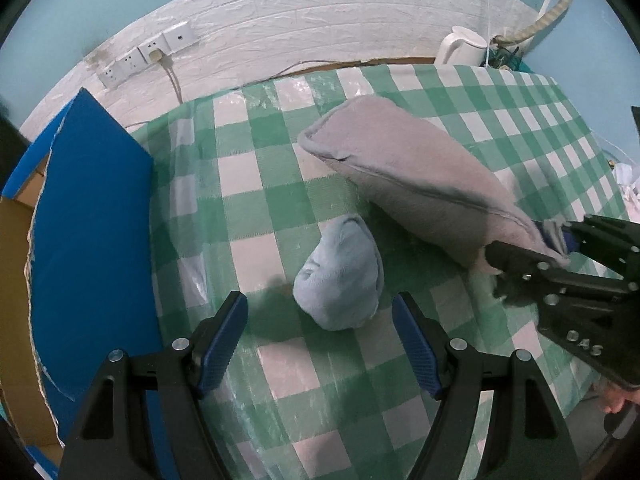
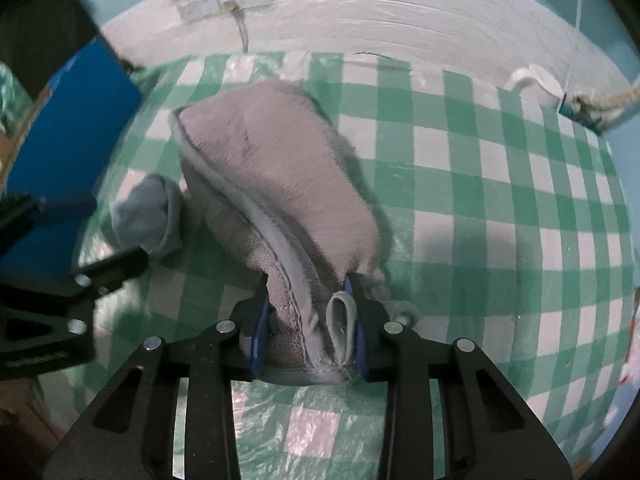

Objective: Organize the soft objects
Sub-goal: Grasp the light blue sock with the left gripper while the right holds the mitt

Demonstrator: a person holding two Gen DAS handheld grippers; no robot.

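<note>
A grey plush slipper (image 2: 272, 184) lies on the green-and-white checked tablecloth (image 2: 500, 184). My right gripper (image 2: 310, 320) is shut on its heel end, both blue pads pressed into the fabric beside a small grey loop. In the left wrist view the same grey slipper (image 1: 404, 172) stretches away from the right gripper (image 1: 532, 248) at the right edge. A rolled light-blue soft bundle (image 1: 340, 276) rests just ahead of my left gripper (image 1: 320, 320), which stands open above the cloth with nothing between its fingers. The light-blue bundle (image 2: 148, 216) lies left of the slipper.
A blue-covered cardboard box (image 1: 88, 232) stands open at the left of the table. A white kettle (image 1: 460, 46) sits at the far right corner by the white brick-pattern wall (image 1: 280, 20), which carries wall sockets (image 1: 144, 56) and a cable.
</note>
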